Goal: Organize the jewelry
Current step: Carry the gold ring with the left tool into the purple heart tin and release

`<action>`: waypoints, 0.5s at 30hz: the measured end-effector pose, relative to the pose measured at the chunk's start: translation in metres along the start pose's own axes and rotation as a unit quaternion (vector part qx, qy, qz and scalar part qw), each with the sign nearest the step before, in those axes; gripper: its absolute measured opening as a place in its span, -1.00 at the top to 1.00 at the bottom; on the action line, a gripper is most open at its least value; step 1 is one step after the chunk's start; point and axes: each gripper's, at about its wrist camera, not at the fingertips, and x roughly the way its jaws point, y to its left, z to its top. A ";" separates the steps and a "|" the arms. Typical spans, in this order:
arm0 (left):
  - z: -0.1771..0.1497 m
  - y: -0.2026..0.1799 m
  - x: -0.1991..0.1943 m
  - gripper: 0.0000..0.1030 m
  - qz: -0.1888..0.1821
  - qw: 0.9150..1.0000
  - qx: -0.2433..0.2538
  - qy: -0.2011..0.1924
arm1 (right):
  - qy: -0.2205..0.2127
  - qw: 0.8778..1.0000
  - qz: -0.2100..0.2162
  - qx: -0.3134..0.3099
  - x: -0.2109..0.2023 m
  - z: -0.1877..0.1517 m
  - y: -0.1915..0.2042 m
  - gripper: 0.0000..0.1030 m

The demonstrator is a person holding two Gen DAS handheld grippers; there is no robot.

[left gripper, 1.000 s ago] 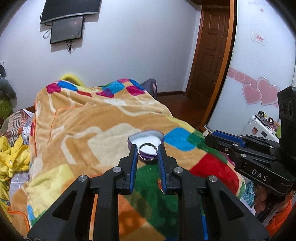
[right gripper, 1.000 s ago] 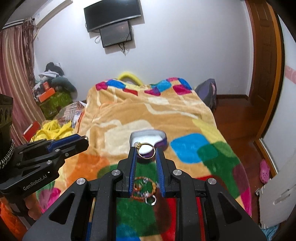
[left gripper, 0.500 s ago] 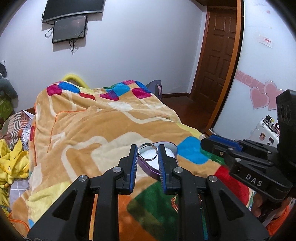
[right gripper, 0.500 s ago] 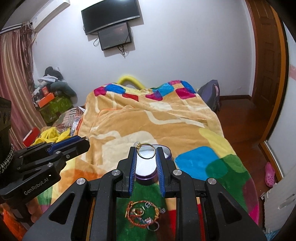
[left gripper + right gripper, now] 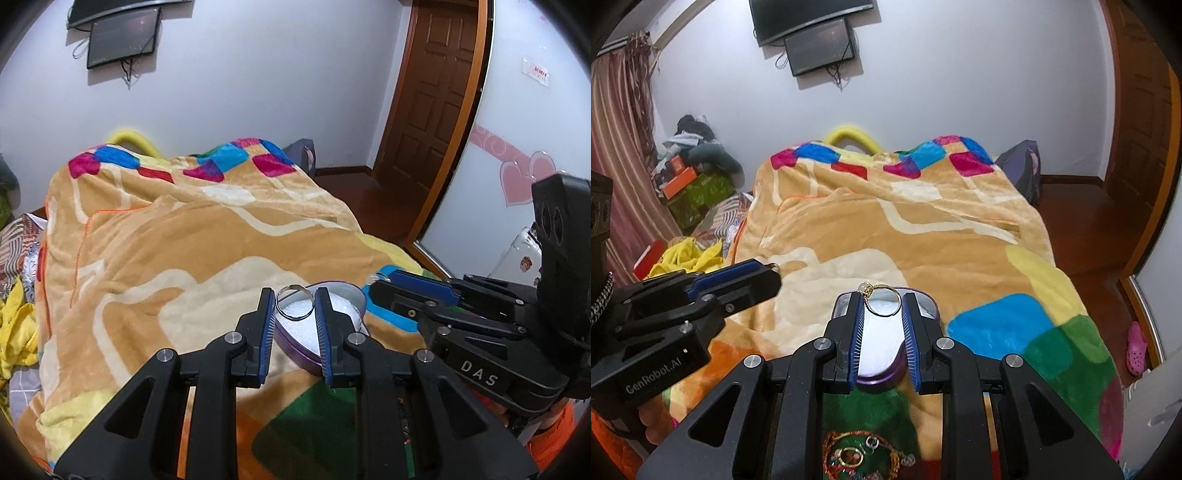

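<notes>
We are squeezing 1 plain silver ring (image 5: 294, 303) in our left gripper (image 5: 294, 306) and 1 thin gold ring (image 5: 882, 300) in our right gripper (image 5: 882, 306), both over the purple heart-shaped tin (image 5: 886, 373). More tangled jewelry (image 5: 866, 456) is waiting on the blanket (image 5: 886, 236).

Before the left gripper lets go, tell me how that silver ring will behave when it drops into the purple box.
The silver ring looks like a thin, rigid band, so it is probably light and will keep its shape. Being round and smooth, it may roll or bounce. The purple box beneath has a white lining that looks soft and would likely damp that. The left gripper holds it by the edges only.
</notes>
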 end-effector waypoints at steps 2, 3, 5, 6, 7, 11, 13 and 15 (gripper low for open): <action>0.001 0.000 0.009 0.60 -0.005 1.000 0.002 0.010 | 0.008 1.000 0.002 -0.006 0.006 0.002 -0.001 0.63; 0.001 0.000 0.013 0.60 -0.008 1.000 0.003 0.016 | 0.012 1.000 0.004 -0.008 0.009 0.002 -0.001 0.63; 0.002 -0.001 0.021 0.60 -0.008 1.000 0.008 0.023 | 0.022 1.000 0.009 -0.012 0.015 0.003 -0.002 0.63; 0.002 -0.001 0.026 0.60 -0.007 1.000 0.012 0.028 | 0.026 0.999 0.010 -0.015 0.017 0.003 -0.003 0.63; 0.002 -0.001 0.030 0.60 -0.007 0.999 0.014 0.032 | 0.031 0.999 0.011 -0.017 0.020 0.003 -0.004 0.63; 0.002 0.000 0.043 0.60 -0.013 0.999 0.016 0.049 | 0.049 0.998 0.017 -0.020 0.029 0.003 -0.008 0.63; 0.002 0.000 0.050 0.60 -0.014 0.998 0.017 0.057 | 0.061 0.998 0.016 -0.023 0.035 0.002 -0.010 0.63; 0.002 0.000 0.055 0.60 -0.015 0.998 0.019 0.064 | 0.072 0.997 0.019 -0.024 0.040 0.001 -0.012 0.63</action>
